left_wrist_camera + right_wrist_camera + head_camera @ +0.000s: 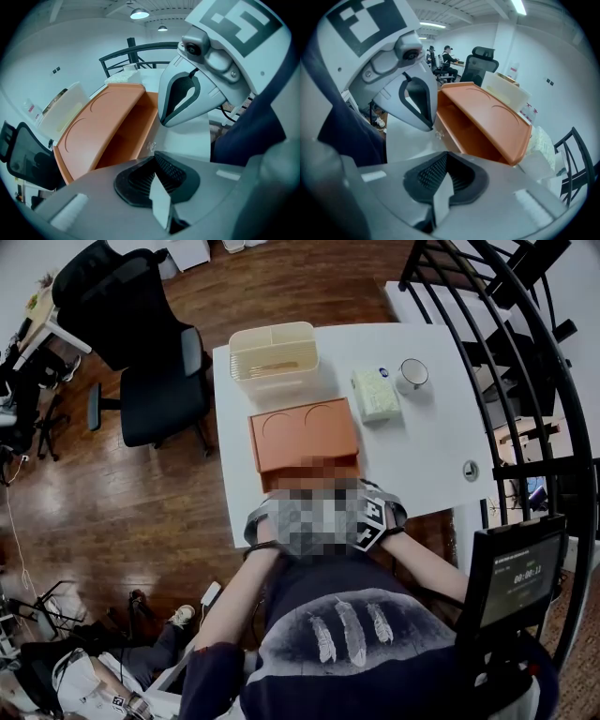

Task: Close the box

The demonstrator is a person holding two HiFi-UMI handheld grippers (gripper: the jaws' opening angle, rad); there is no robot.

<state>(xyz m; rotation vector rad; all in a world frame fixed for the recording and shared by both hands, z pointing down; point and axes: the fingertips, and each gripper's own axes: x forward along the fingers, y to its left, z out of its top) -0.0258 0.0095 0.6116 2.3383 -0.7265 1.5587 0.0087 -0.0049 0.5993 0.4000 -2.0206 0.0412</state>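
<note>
One orange box (pixel 305 442), lid ajar, mouth toward the person (pixel 356 652), long axis left-right.

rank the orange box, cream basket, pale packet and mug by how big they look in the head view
1. orange box
2. cream basket
3. pale packet
4. mug
The packet and the mug are close in size; the packet looks only slightly larger.

Left gripper (pixel 156 159): jaws pressed together, nothing between them. Orange box (pixel 101 126): lid tilted up, interior open, on white table (pixel 187 140). Right gripper (pixel 171 112): opposite, beside the box's open front. Cream basket (pixel 61 112): behind the box.
</note>
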